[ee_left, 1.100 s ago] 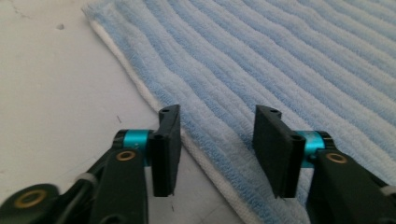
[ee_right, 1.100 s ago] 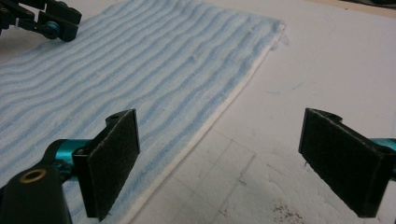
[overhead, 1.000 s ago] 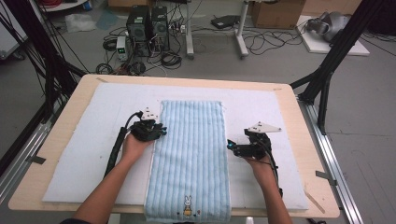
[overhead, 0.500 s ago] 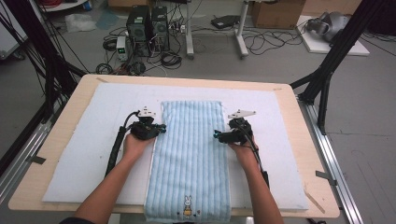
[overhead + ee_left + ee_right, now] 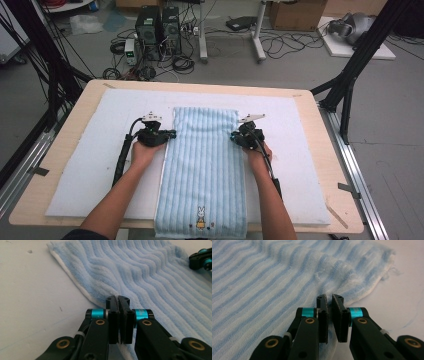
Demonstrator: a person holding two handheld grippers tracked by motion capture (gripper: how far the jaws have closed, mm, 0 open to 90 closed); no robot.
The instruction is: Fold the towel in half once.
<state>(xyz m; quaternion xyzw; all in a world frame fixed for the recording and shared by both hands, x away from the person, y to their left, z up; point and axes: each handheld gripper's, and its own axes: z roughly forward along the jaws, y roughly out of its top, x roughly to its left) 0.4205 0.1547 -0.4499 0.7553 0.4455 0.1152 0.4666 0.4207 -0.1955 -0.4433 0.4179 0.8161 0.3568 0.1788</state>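
Two clenched grips hold the blue striped towel (image 5: 202,165), lengthwise on the table's (image 5: 75,107) white mat (image 5: 100,165): the left hand-held gripper (image 5: 171,135) pinches its left edge, the right hand-held gripper (image 5: 233,136), just closed, its right edge.

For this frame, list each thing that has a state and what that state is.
Towel: spread flat lengthwise on the white mat, near end hanging over the table edge, rabbit patch up.
Left gripper: jaws shut on the towel's left edge.
Right gripper: jaws just closed on the towel's right edge, cloth bunched ahead of them.
Mat: flat on the table, under the towel.
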